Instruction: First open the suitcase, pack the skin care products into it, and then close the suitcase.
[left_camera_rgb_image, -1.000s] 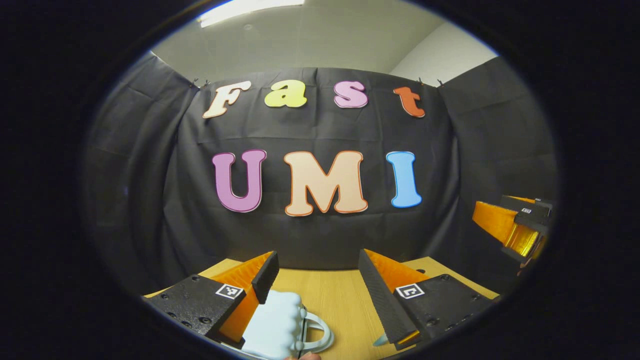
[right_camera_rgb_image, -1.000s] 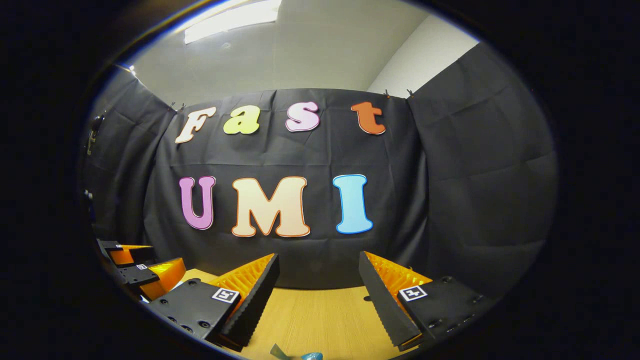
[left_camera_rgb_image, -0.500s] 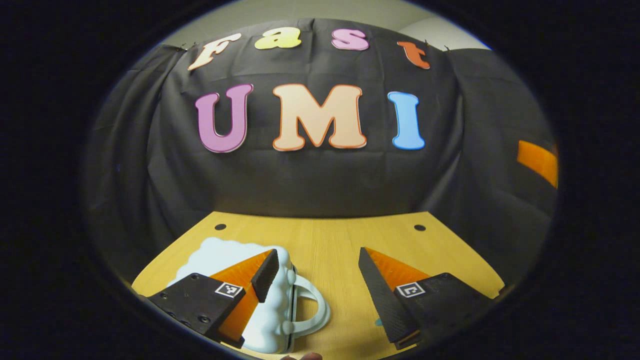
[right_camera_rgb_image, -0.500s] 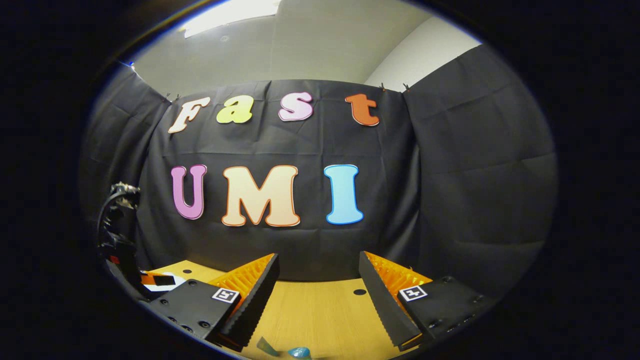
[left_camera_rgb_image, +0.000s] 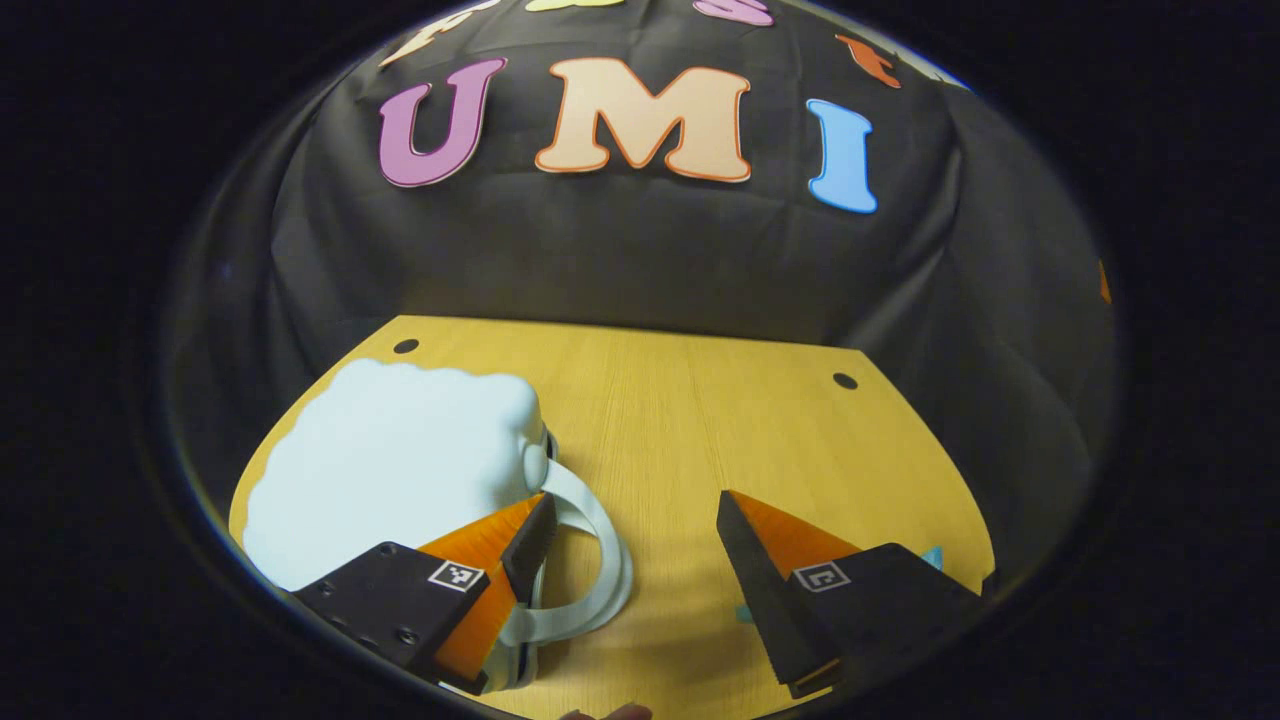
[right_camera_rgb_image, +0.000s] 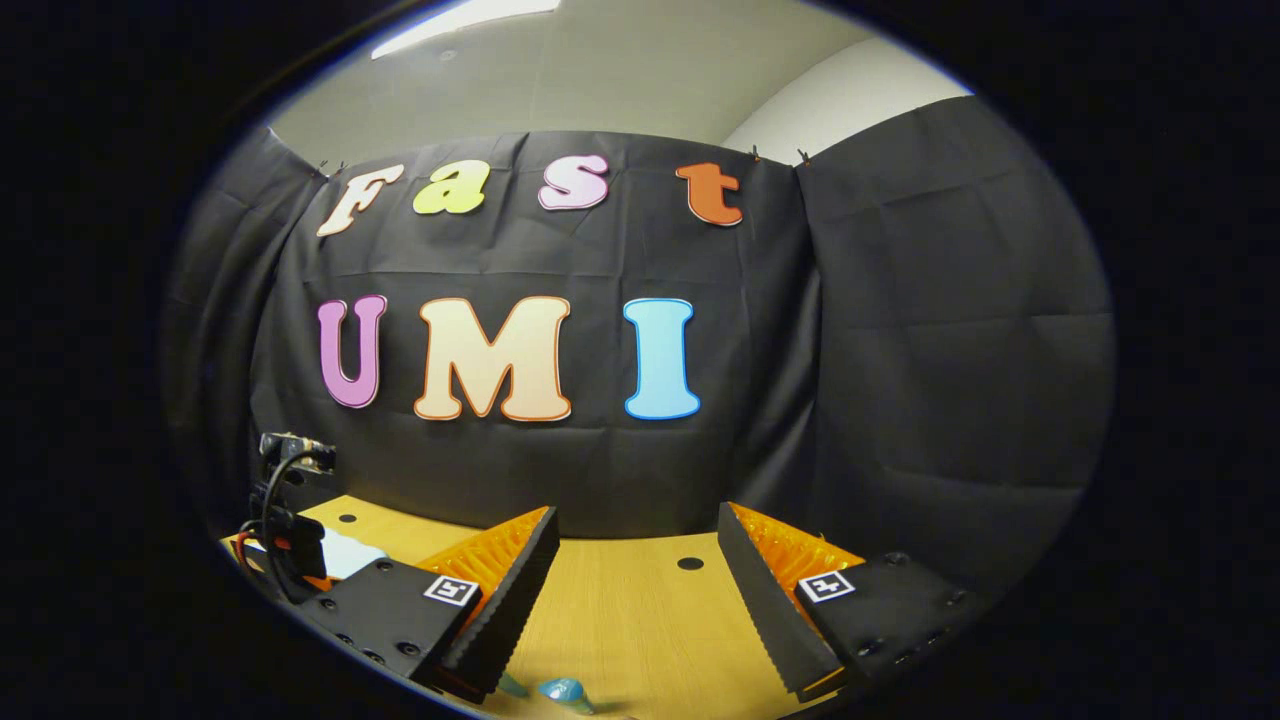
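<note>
- Here one pale blue suitcase (left_camera_rgb_image: 390, 460) lies flat and closed at the table's (left_camera_rgb_image: 700, 420) left, its handle (left_camera_rgb_image: 590, 560) pointing right
- The left gripper (left_camera_rgb_image: 630, 540) has its jaws apart, left finger over the handle
- The right gripper (right_camera_rgb_image: 635, 560) is spread wide, one small teal item (right_camera_rgb_image: 562, 690) on the table near its fingers

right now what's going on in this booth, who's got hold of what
A person is working with a two-finger tool in each hand over a wooden table. The left tool is open and hangs low by the handle of a pale blue, cloud-shaped suitcase, which lies closed; one finger sits at the handle, and nothing is gripped. The right tool is open and empty, with a small teal item on the table below it. Nothing looks packed yet.
</note>
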